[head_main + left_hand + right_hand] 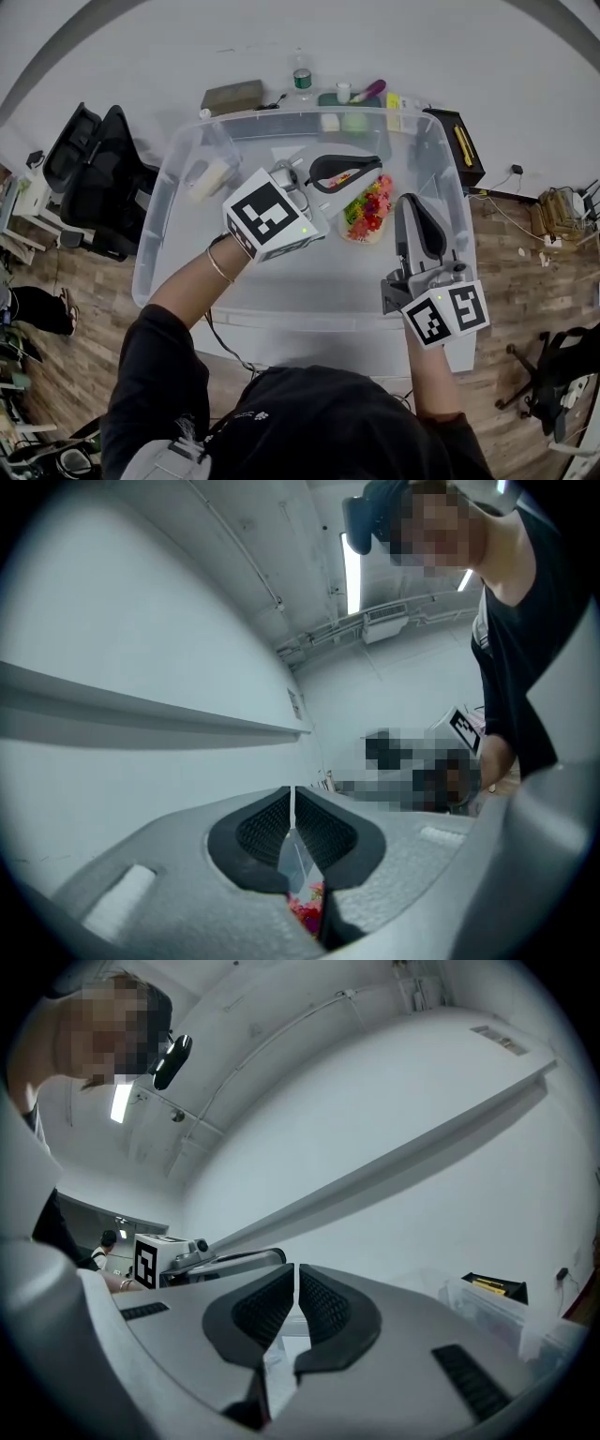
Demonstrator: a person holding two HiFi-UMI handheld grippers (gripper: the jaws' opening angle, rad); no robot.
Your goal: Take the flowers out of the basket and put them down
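A small tan basket (362, 235) holding red, pink and yellow flowers (369, 208) stands inside a large clear plastic bin (155, 255). My left gripper (377, 161) points to the right just behind the flowers, its jaws shut with nothing seen between the pads. In the left gripper view the gripper (292, 803) has its pads together, and red flowers (307, 913) show below them. My right gripper (409, 199) is to the right of the basket, pointing away from me, and is also shut and empty (296, 1279). The right gripper view shows the left gripper's marker cube (145, 1262) at the left.
A pale object (208, 178) lies in the bin's far left corner. Behind the bin are a brown box (232, 96), a bottle (302, 80) and a black box with yellow tools (459, 141). Black chairs (94, 178) stand on the left.
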